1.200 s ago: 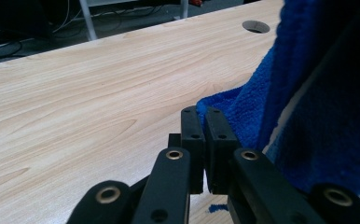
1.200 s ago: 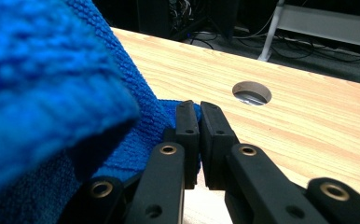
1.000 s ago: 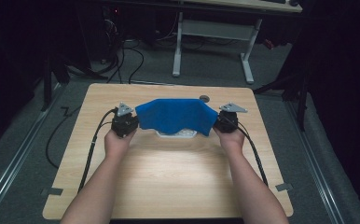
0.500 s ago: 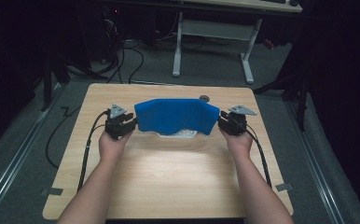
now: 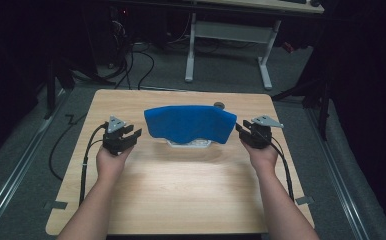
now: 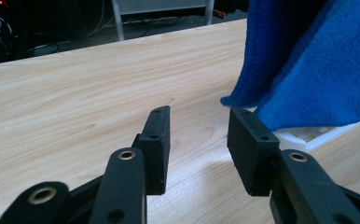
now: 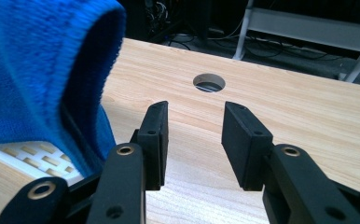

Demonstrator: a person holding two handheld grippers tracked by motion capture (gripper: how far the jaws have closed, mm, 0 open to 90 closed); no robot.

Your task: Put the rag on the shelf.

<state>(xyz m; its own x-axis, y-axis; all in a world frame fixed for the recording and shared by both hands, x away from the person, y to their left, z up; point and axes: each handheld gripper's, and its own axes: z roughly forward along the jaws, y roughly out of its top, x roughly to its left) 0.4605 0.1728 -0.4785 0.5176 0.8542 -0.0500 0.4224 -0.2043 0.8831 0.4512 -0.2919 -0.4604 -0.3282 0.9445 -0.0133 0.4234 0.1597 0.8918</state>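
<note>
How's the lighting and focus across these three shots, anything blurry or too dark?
High view: the table is lit, brightest just before the blue cloth, the room around it nearly black. Left gripper view: the cloth is sharp, the near jaws soft. Right gripper view: bright, the table's hole is clear, the cloth's near fold slightly soft.

Blue terry cloth (image 5: 190,123), draped loosely over white slotted basket (image 5: 188,144), covering most of it; lower rim exposed. Positioned centre-rear of wooden tabletop (image 5: 181,185). Cloth edges hanging free at both ends.
</note>
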